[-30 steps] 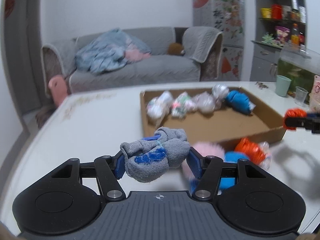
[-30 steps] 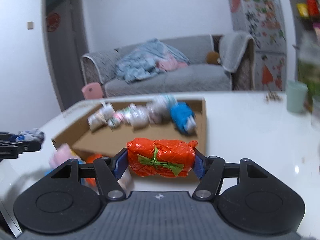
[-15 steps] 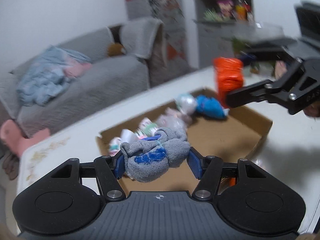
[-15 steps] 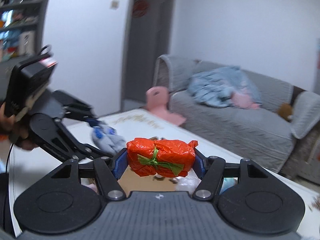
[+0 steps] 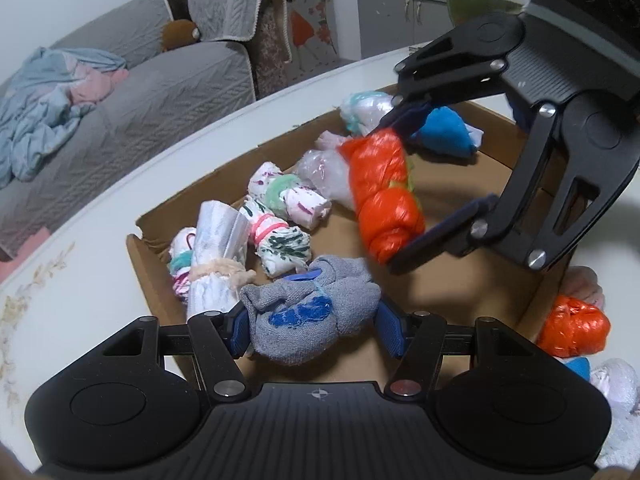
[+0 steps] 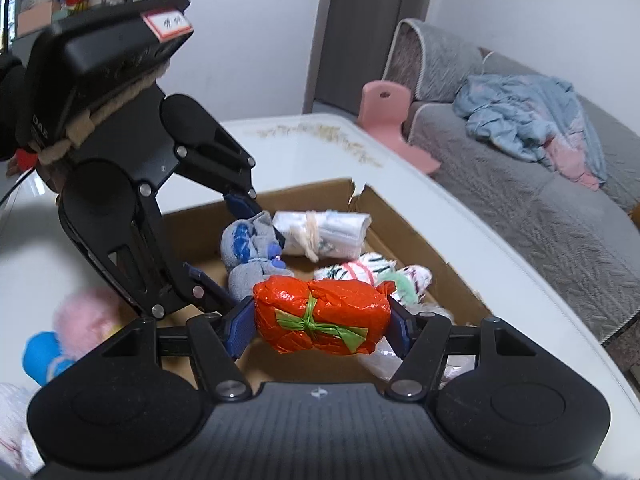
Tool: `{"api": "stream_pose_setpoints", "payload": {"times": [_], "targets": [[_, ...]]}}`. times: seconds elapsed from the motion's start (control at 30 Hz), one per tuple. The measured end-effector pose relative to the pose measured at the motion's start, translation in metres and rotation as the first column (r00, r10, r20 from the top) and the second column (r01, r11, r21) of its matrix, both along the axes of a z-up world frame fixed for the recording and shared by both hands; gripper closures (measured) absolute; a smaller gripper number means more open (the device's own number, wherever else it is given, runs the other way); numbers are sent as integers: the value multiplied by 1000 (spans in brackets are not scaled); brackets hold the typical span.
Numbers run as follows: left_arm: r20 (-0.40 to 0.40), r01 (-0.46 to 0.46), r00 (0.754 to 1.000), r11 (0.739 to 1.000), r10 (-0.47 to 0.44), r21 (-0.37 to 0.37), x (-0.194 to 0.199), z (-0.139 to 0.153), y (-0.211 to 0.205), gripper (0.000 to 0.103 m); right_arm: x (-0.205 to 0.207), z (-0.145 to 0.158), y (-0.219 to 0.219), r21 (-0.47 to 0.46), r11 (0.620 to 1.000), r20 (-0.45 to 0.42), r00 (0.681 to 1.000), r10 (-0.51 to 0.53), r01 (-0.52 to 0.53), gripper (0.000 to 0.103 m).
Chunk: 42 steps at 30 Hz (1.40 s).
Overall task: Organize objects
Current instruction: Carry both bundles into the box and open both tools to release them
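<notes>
The left gripper holds a gray sock ball; the right gripper holds an orange bundle sideways. The cardboard box lies right below both.

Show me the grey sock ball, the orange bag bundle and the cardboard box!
grey sock ball [image 5: 308, 312]: left wrist view, its middle.
orange bag bundle [image 6: 322, 314]: right wrist view, its middle.
cardboard box [image 6: 404, 220]: right wrist view, far wall.

A grey sofa with rumpled blue bedding stands against white walls.
</notes>
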<state>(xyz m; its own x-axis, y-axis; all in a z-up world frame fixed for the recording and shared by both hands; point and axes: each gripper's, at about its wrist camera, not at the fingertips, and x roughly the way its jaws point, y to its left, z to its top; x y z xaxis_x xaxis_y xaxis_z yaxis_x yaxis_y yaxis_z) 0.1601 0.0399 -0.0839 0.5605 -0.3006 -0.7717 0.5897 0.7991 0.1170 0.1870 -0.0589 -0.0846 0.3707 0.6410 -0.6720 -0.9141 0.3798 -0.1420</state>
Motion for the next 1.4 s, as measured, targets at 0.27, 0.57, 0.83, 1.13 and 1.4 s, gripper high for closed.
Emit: {"api": "stream_pose_setpoints", "payload": {"times": [0.27, 0.57, 0.83, 1.13, 1.4], "targets": [[-16, -26, 1000, 1000, 26, 3, -1, -6, 4, 34, 4, -14, 7, -122, 989, -19, 996, 82, -84, 42], [-1, -43, 999, 998, 43, 36, -7, -2, -3, 28, 1, -15, 13, -198, 974, -8, 994, 107, -106, 36], [10, -31, 999, 996, 30, 84, -15, 2, -13, 16, -5, -14, 17, -230, 967, 10, 993, 118, -112, 28], [18, -34, 999, 995, 33, 96, -19, 6, -12, 13, -9, -9, 21, -243, 965, 28, 994, 108, -98, 19], [45, -68, 997, 992, 63, 105, -25, 14, -11, 7, -13, -2, 19, -252, 965, 32, 995, 90, -79, 12]]}}
